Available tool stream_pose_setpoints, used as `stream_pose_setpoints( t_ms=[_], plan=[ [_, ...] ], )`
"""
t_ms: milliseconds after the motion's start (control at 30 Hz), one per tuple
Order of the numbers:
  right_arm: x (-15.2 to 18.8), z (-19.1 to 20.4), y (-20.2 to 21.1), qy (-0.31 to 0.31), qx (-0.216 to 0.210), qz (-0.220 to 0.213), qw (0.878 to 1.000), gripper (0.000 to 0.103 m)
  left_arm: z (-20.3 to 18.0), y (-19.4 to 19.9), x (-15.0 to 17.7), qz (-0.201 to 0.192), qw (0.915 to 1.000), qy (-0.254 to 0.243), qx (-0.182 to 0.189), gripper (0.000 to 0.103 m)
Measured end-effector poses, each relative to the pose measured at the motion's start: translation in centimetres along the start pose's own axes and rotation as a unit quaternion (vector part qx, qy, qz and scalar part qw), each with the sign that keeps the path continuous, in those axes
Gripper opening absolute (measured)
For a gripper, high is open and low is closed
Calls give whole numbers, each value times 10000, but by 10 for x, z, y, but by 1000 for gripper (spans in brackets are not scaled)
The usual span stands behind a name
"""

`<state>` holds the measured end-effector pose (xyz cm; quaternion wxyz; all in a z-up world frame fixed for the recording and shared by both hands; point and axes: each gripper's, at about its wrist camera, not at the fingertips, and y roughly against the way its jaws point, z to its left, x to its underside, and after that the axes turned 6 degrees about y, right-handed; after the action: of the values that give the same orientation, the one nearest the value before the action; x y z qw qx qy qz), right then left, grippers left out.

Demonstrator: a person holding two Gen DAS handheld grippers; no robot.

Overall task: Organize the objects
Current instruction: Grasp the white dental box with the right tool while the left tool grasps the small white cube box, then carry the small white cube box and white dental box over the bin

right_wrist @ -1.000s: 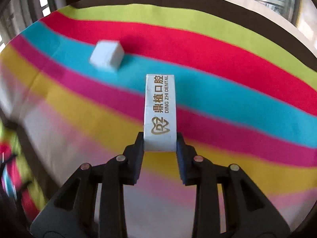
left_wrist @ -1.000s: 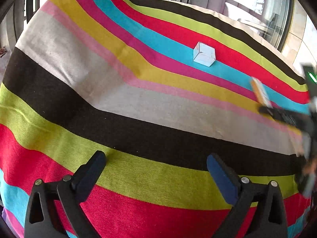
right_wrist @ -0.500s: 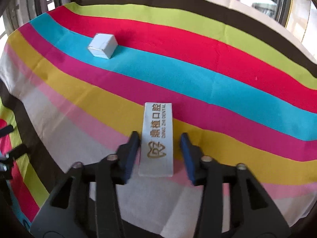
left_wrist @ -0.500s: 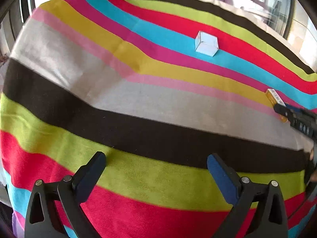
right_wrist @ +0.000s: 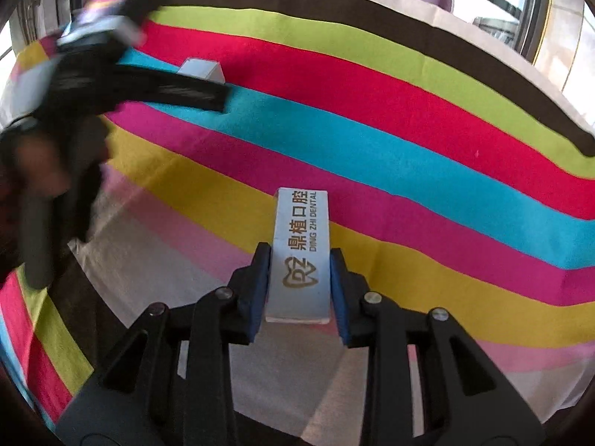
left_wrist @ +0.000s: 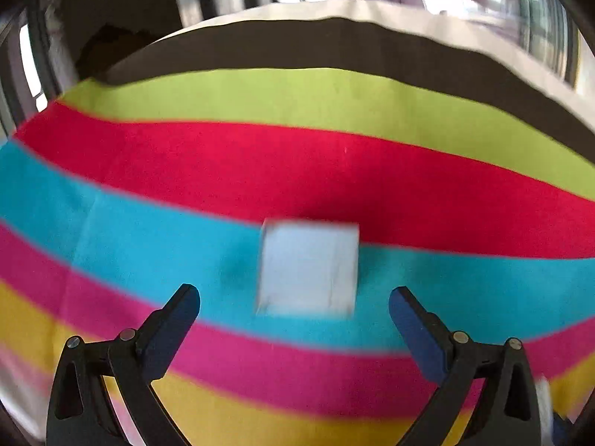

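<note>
Left wrist view: small white box, blurred, sits on the striped cloth over the line between the blue and red stripes, just ahead of the left gripper and lined up with the gap between its fingers. Jaws stand wide on either side of it, not touching it, and have just been closing a little with nothing pressed between them. Right wrist view: long white box with gold print reading DING ZHI DENTAL is clamped on its two long sides by the right gripper, blue pads pressed against it, its far end over the yellow and pink stripes. Whether it touches the cloth, cannot tell. Far left, the left gripper shows as a dark blur over the small white box, partly hiding it.
</note>
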<state>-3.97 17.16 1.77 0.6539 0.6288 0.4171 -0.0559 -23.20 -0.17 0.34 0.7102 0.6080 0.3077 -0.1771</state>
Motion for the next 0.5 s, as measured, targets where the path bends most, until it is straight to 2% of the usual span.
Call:
stream_pose_setpoints(
  t_ms=[33, 67, 133, 167, 300, 500],
  plan=[
    [0, -1, 0, -26, -19, -1, 10000, 35, -1, -4, 1, 1, 9999, -46, 106, 56],
    [0, -1, 0, -24, -10, 1, 10000, 35, 0, -6, 3, 133, 9995, -37, 296, 48],
    [0, -1, -1, -15, 5, 0, 10000, 35, 6, 8, 15, 125, 9979, 167, 606, 46],
    [0, -1, -1, -29, -9, 0, 10000, 35, 6, 22, 28, 92, 9969, 112, 767, 46],
    [-1, -1, -3, -47, -17, 0, 10000, 34, 14, 69, 82, 55, 9951, -99, 984, 46],
    [-1, -2, -3, -41, -6, 4, 10000, 34, 40, 112, 141, 130, 9959, -4, 894, 46]
  ],
)
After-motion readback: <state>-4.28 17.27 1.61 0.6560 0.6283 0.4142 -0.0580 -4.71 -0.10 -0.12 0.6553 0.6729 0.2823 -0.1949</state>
